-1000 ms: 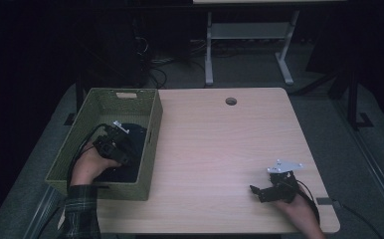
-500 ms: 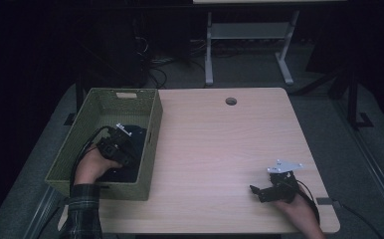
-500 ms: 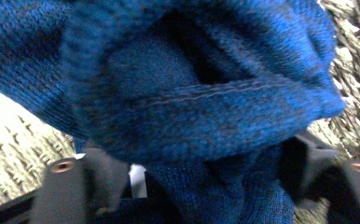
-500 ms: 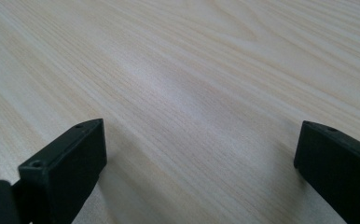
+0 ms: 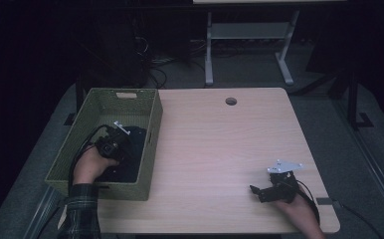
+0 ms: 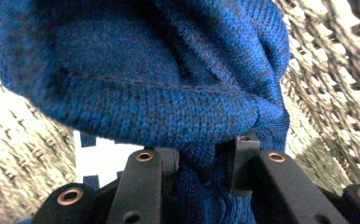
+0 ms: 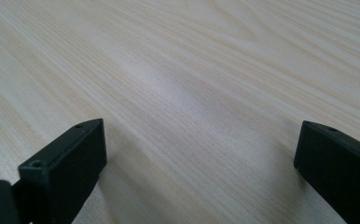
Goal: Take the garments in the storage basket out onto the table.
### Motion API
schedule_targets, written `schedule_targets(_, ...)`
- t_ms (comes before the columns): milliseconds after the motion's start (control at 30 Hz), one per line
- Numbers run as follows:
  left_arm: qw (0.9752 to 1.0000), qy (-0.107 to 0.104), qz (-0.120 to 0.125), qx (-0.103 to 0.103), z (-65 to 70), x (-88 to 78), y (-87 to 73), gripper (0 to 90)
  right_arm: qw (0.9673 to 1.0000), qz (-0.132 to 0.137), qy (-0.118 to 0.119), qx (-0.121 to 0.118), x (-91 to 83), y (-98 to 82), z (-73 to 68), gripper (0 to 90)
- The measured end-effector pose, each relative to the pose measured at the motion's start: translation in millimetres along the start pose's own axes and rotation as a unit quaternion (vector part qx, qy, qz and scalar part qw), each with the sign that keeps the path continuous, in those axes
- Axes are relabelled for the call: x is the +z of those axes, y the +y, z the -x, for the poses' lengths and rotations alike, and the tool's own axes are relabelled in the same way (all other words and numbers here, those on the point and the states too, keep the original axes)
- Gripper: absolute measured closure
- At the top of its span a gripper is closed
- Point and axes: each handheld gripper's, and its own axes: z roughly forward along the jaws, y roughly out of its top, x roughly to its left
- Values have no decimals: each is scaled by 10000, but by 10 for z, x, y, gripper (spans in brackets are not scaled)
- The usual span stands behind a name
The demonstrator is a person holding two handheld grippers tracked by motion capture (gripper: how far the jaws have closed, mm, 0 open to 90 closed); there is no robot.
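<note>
Down inside the woven basket at the tabletop's left edge, the left tongs have just been closing and now pinch a fold of the blue knitted garment bunched directly ahead of them, while the right tongs, well apart, rest wide open and empty.

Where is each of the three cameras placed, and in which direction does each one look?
High view: above the person's side, looking forward and down on the table; both forearms, the left gripper and the right gripper show.
Left gripper view: rides on the left gripper, looking into the basket; its jaws, which have just been closing, pinch the blue sweater.
Right gripper view: rides on the right gripper, looking low across bare wood between its wide-apart jaws.
Shared: the high view and the left gripper view both show the basket and the sweater.
</note>
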Motion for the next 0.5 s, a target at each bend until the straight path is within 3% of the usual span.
schedule_targets(100, 9999, 76, 122, -39, 9, -71, -6, 712, 10000, -9, 8, 16, -1, 0, -2, 19)
schedule_targets(500, 9998, -41, 181, -69, 18, -373, 69, 715, 10000, -10, 8, 14, -1, 0, -2, 20)
